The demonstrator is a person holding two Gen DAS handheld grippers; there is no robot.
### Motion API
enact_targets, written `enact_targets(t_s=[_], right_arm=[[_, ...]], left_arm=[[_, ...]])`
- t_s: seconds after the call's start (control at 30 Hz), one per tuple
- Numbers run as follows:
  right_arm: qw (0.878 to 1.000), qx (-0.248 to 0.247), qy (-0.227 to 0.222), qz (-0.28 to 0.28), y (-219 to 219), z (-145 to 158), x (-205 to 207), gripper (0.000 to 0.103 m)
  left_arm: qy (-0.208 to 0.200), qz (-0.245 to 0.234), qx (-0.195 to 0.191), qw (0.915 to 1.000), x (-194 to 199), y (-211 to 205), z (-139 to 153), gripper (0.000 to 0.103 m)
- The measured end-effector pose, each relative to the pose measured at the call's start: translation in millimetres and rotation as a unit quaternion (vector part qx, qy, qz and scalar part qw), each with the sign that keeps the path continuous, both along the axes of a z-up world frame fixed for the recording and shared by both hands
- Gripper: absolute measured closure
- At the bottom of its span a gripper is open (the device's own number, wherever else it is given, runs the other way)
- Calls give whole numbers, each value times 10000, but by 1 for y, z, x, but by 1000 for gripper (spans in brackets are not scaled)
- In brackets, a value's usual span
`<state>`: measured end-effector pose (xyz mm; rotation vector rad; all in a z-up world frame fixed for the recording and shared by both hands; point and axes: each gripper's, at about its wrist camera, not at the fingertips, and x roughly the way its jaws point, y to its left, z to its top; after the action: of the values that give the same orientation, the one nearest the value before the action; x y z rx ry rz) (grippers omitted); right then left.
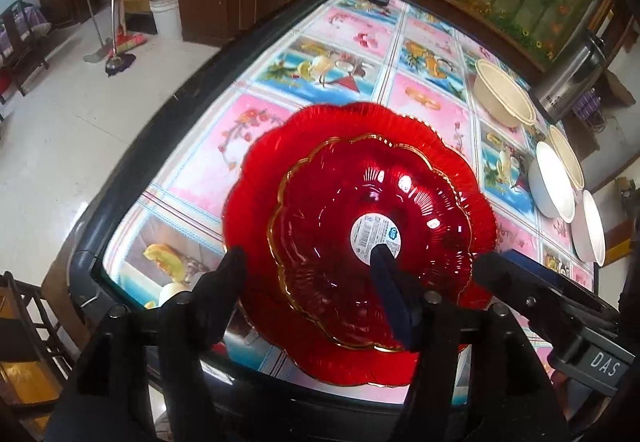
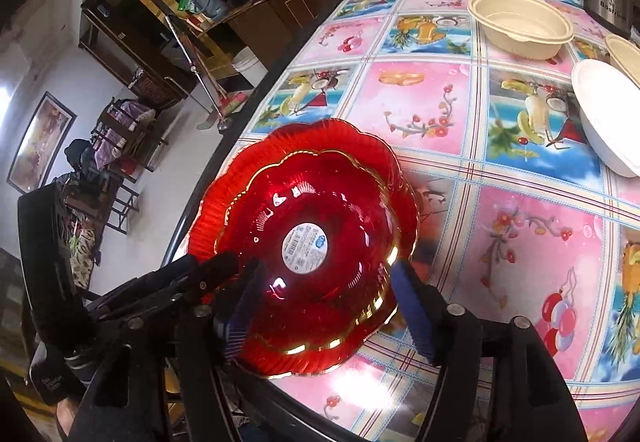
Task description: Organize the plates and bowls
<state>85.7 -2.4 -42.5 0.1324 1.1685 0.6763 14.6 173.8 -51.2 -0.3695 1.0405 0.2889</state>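
Note:
A small red glass plate with a gold rim (image 1: 360,210) (image 2: 308,254) and a round white label lies stacked on a larger red scalloped plate (image 1: 272,146) (image 2: 360,138) at the table's near edge. My left gripper (image 1: 308,266) is open, its fingers spread over the near side of the stack. My right gripper (image 2: 324,274) is open too, its fingers on either side of the small plate's near rim, not pinching it. The right gripper also shows in the left wrist view (image 1: 532,282) at the plates' right edge.
The table (image 2: 520,242) has a glossy pink and blue fruit-print cloth. A beige bowl (image 1: 505,96) (image 2: 520,24) and white bowls (image 1: 554,184) (image 2: 612,114) sit at the far right. A steel flask (image 1: 568,82) stands behind them. Brooms and a white bucket (image 1: 164,12) are on the floor to the left.

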Motion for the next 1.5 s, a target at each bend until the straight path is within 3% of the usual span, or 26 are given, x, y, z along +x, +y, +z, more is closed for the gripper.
enact_targets(t_s=[0.07, 0.27, 0.37, 0.5, 0.67, 0.83, 0.93, 1.0, 1.3, 1.37, 1.43, 1.5], right_arm=[[9999, -35, -74, -89, -6, 4, -2, 22], [9990, 321, -87, -304, -38, 14, 1, 21], [9963, 613, -118, -591, -67, 20, 4, 21], [9881, 902, -213, -1225, -121, 26, 12, 21], [9690, 1045, -155, -2234, -198, 24, 35, 20], [9499, 1135, 153, -2908, -256, 5, 71, 20], [9456, 1123, 309, -3038, -270, -6, 92, 20], [9460, 1135, 374, -3014, -273, -12, 105, 27], [9420, 954, 603, -3161, -271, -39, 143, 39], [9413, 857, 639, -3201, -270, -45, 147, 46], [9417, 787, 711, -3194, -268, -52, 150, 55], [9433, 677, 720, -3170, -266, -56, 151, 78]], left_arm=[[-65, 93, 74, 9999, -2, 2, 6, 33], [-344, 283, 27, 9990, 6, -1, 23, 30], [-512, 159, -59, 9985, 19, -16, 31, 30], [-714, -310, -150, 9969, 50, -64, 41, 30], [-760, -1109, -182, 9908, 109, -146, 39, 30], [-649, -1225, -178, 9902, 156, -189, 21, 30], [-462, -1184, -240, 9916, 182, -204, 8, 30], [-377, -1174, -210, 9921, 193, -211, 0, 30], [-183, -1165, -90, 9930, 220, -232, -25, 31], [-124, -1166, -18, 9931, 223, -233, -31, 36], [11, -1201, 48, 9927, 225, -235, -37, 66], [0, -1373, 177, 9904, 225, -241, -38, 82]])
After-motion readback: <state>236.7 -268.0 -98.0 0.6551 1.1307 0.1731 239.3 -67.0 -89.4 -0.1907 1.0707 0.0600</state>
